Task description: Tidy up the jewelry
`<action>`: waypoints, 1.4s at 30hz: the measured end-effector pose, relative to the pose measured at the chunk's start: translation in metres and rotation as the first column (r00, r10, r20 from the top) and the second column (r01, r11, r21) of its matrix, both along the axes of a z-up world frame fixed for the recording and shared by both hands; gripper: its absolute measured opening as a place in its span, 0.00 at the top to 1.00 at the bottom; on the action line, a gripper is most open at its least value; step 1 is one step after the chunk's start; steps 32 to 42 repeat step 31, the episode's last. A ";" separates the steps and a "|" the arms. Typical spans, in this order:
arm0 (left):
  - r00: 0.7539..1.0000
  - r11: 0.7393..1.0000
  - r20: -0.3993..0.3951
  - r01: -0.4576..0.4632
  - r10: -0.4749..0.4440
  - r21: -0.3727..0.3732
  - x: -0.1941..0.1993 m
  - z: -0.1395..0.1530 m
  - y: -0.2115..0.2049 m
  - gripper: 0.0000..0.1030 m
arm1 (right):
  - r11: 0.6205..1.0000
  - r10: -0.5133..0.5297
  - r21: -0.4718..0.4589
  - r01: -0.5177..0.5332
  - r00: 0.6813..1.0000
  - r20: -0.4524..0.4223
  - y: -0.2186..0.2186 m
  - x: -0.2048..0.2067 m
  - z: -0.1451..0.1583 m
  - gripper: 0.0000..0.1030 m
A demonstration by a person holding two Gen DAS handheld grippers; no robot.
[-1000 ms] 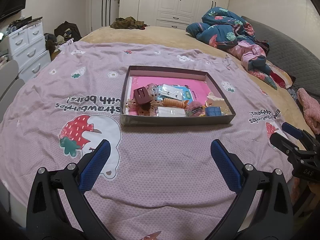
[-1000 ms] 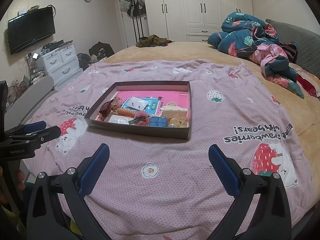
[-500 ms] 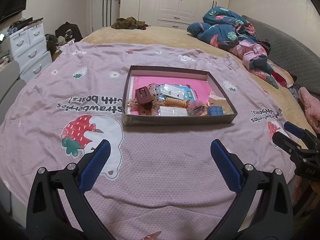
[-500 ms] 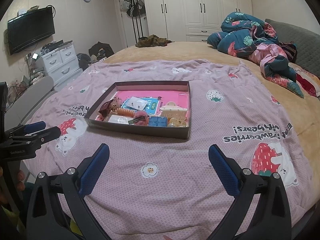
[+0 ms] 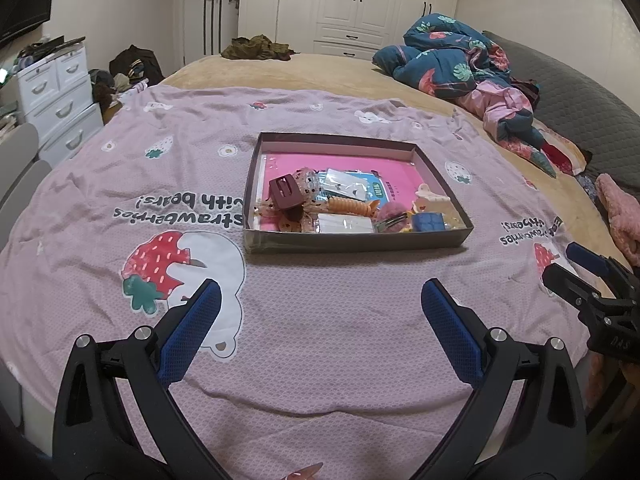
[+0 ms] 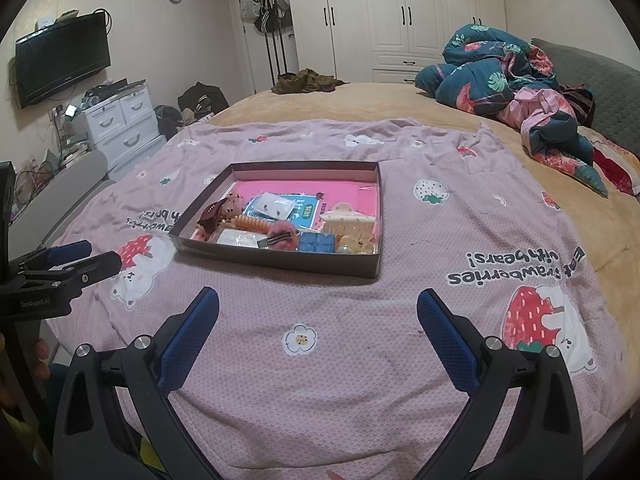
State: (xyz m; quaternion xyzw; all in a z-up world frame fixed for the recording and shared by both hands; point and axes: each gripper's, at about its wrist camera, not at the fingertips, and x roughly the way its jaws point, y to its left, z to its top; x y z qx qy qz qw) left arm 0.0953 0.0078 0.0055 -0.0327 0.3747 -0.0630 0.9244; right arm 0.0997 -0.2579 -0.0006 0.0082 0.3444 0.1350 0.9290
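A shallow dark box (image 5: 352, 243) with a pink floor sits on the pink strawberry bedspread; it also shows in the right wrist view (image 6: 280, 262). Inside lie a maroon hair claw (image 5: 285, 192), an orange coil hair tie (image 5: 349, 205), a blue square clip (image 5: 428, 222), a cream claw clip (image 6: 346, 220), a pink fluffy clip (image 6: 282, 236) and small white packets. My left gripper (image 5: 320, 300) is open and empty, held above the bedspread in front of the box. My right gripper (image 6: 318, 308) is open and empty, also short of the box.
A crumpled blue and pink quilt (image 6: 512, 80) lies at the back right of the bed. White drawers (image 6: 120, 124) and a wall TV (image 6: 62, 64) stand to the left. White wardrobes (image 5: 352, 4) line the far wall.
Both grippers have drifted slightly; the box sits a touch further right in the left wrist view. Nothing was taken hold of.
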 end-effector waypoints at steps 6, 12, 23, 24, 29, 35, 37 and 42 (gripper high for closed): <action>1.000 1.000 -0.004 0.003 -0.003 0.000 0.001 -0.001 0.002 0.09 | 1.000 0.000 -0.004 0.000 1.000 0.000 0.000 0.000 0.000 0.04; 1.000 1.000 -0.009 -0.001 0.001 0.011 0.001 -0.003 -0.001 0.09 | 1.000 0.001 -0.009 -0.001 1.000 0.002 0.001 0.000 0.001 0.04; 0.999 0.999 -0.030 -0.042 0.041 -0.022 0.006 -0.007 0.008 0.09 | 0.999 -0.040 -0.007 0.040 0.999 -0.002 -0.008 0.005 -0.003 0.04; 0.997 0.998 -0.031 -0.065 0.065 -0.012 0.009 -0.008 0.012 0.09 | 0.998 -0.054 -0.012 0.054 0.999 -0.002 -0.011 0.008 -0.005 0.04; 0.975 0.977 -0.062 -0.211 0.212 0.025 0.047 -0.027 0.066 0.09 | 0.971 -0.220 -0.100 0.217 0.975 -0.026 -0.056 0.053 -0.037 0.04; 0.961 0.963 -0.078 -0.262 0.267 0.066 0.071 -0.039 0.093 0.09 | 0.939 -0.317 -0.155 0.307 0.947 -0.044 -0.083 0.081 -0.055 0.04; 0.961 0.963 -0.078 -0.262 0.267 0.066 0.071 -0.039 0.093 0.09 | 0.939 -0.317 -0.155 0.307 0.947 -0.044 -0.083 0.081 -0.055 0.04; 0.961 0.963 -0.078 -0.262 0.267 0.066 0.071 -0.039 0.093 0.09 | 0.939 -0.317 -0.155 0.307 0.947 -0.044 -0.083 0.081 -0.055 0.04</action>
